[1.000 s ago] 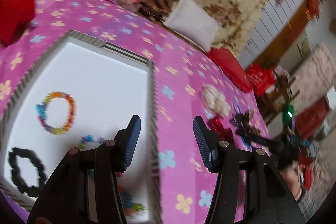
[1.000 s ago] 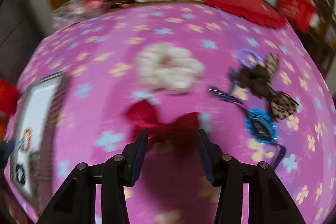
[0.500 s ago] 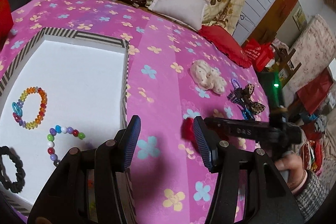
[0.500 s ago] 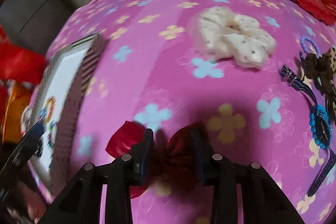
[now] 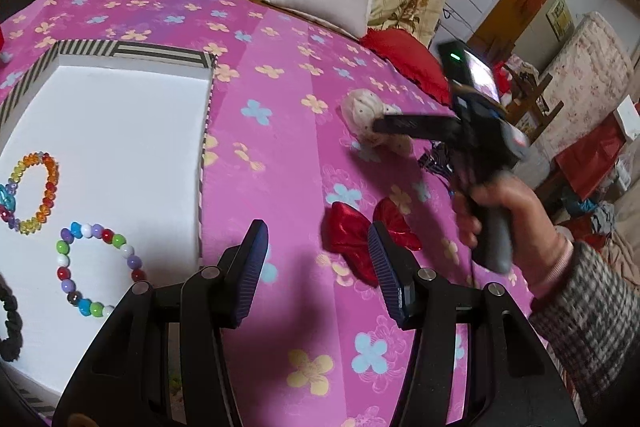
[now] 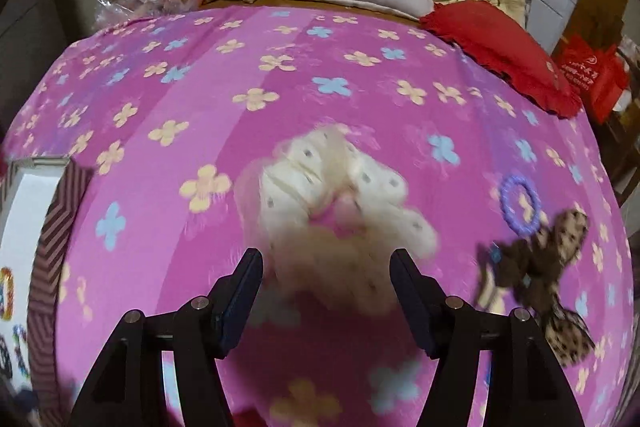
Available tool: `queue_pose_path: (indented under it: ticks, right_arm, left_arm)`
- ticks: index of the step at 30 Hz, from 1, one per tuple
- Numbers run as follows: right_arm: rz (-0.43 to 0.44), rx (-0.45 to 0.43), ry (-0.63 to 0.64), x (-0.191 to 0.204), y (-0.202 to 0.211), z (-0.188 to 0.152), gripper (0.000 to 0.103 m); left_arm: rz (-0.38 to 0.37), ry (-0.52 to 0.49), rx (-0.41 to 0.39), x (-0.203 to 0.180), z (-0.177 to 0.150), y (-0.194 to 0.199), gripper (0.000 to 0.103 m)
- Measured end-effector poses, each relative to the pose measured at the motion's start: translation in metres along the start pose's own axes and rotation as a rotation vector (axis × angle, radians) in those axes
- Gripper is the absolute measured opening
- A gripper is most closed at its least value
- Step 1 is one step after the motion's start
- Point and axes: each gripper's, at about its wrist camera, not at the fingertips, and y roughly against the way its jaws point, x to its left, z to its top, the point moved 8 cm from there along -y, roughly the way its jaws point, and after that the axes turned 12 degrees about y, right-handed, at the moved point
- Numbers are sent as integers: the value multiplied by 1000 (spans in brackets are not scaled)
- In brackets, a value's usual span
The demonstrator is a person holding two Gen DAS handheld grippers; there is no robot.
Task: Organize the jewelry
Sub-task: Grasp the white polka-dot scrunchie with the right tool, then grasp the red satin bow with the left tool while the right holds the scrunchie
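Jewelry lies in two groups on the bed's pink floral sheet [image 5: 280, 39]: bracelets in the white tray [image 5: 120, 131], hair pieces loose to its right. My right claw [image 6: 326, 291] is wide and empty, jaws either side of the cream scrunchie [image 6: 340, 203], apparently above it; the view is blurred. I would settle, lower until both pads straddle the fabric, then close gently. My left claw [image 5: 318, 267] is wide, empty, over the sheet beside the red bow [image 5: 352, 239]. A beaded bracelet [image 5: 94, 267] occupies the tray's near part, so I would place clear of it
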Motion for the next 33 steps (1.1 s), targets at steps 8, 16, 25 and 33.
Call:
queue_pose_path:
  ticks: [8, 16, 25, 33]
  right_arm:
    - [6, 21, -12, -3, -12, -6, 25]
    - [114, 43, -54, -18, 47, -109, 22]
    - [138, 14, -94, -30, 95, -214, 22]
    - [185, -30, -133, -31, 98, -220, 22]
  left_arm:
    - [-4, 6, 35, 0, -2, -9, 52]
    - [-1, 1, 41, -4, -6, -7, 52]
    - [48, -87, 52, -24, -23, -20, 56]
    - [46, -119, 151, -41, -24, -66, 57]
